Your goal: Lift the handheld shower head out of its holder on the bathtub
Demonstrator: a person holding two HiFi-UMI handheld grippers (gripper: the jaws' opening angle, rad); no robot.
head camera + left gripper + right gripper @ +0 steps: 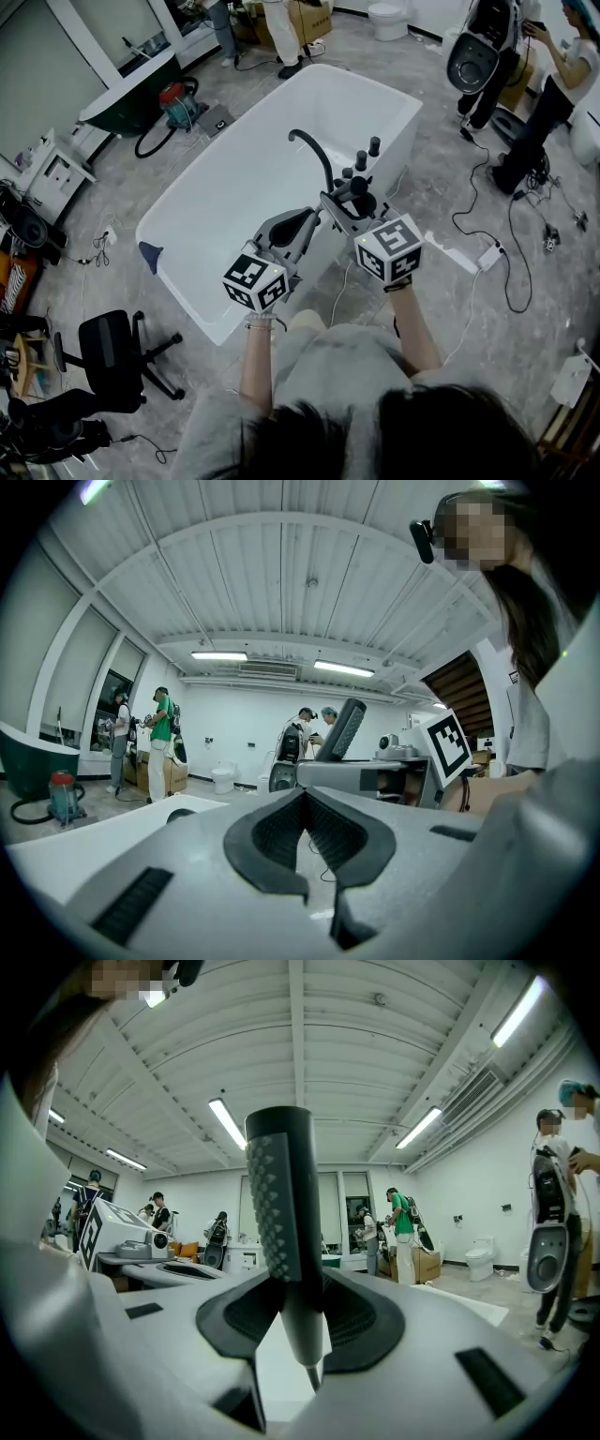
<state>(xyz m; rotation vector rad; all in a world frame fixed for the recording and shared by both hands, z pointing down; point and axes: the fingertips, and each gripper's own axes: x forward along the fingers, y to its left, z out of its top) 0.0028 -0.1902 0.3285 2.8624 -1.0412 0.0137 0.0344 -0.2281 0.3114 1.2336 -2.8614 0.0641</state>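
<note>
A white bathtub (225, 202) fills the middle of the head view, with a dark curved spout (314, 150) and dark knobs (362, 159) on its right rim. The dark handheld shower head (360, 190) is at that rim, and my right gripper (343, 202) is shut on it. In the right gripper view the shower head (281, 1213) stands upright between the pads, tapering to a thin hose at its lower end. My left gripper (302, 225) is just left of it, over the tub's edge, open and empty (309, 841). From the left gripper view the shower head (345, 731) shows beyond the jaws.
Cables and a white power strip (487, 255) lie on the floor to the right of the tub. A black office chair (112, 352) stands at the near left, a red vacuum (173, 98) at the far left, a toilet (387, 19) at the back. People stand at the back and right.
</note>
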